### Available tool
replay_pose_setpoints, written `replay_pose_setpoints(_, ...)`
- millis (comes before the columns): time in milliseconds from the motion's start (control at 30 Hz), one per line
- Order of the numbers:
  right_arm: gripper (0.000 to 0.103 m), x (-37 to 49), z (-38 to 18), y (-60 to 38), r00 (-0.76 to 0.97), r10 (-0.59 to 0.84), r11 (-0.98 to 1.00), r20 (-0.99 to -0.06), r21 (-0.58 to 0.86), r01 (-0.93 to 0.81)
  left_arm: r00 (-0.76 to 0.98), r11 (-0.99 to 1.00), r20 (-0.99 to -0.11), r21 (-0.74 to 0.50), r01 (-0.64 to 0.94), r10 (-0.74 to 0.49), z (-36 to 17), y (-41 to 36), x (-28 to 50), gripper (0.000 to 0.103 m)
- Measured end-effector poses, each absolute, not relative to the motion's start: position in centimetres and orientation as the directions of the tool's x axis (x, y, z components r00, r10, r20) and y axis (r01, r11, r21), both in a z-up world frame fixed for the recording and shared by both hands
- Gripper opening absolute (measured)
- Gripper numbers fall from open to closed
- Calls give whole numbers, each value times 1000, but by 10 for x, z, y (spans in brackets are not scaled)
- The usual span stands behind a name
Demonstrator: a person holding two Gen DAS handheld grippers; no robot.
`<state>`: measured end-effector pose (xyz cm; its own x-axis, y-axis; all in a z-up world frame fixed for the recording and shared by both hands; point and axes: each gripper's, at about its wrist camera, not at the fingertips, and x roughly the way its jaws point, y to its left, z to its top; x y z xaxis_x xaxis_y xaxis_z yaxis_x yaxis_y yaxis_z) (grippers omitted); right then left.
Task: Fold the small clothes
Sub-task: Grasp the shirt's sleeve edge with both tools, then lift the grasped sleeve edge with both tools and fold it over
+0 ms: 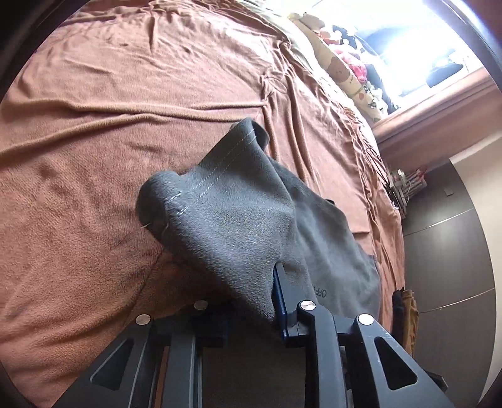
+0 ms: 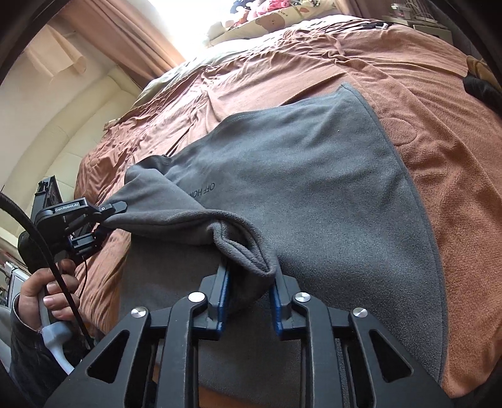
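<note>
left gripper [image 1: 251,298]: your fingers pinch a bunched hem of the grey fleece garment [image 2: 313,188], lower centre of its view.
right gripper [image 2: 251,279]: pinching a rolled fold, lower centre.
garment: spread mid-frame on the brown bedspread [image 2: 455,188].
hand [image 2: 47,295]: lower left, right view.

The garment [image 2: 313,194] lies spread on the blanket [image 2: 455,175] covering the bed. Its near edge is lifted off the blanket at two points: the right gripper [image 2: 249,282] has a bunched fold between its fingers, the left gripper [image 2: 103,216] has a corner, to the left of the right gripper. Pillows [image 2: 273,20] lie at the far end, behind the garment.
</note>
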<state>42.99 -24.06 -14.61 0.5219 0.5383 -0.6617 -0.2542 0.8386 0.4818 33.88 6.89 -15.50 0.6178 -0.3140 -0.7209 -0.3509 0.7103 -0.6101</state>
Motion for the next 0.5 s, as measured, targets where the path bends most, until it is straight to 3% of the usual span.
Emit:
replay_pose_setpoints(100, 5, 423, -141, -245, 529, 553, 829, -644, 491, -268, 620, 722, -720, -604, -336, -313, -145, 68, 343, 12)
replay_pose_setpoints(500, 4, 377, -123, -278, 546, 598, 792, -587, 537, -290, 673, 806, -649, -577, -131, -355, -70, 23, 380, 11)
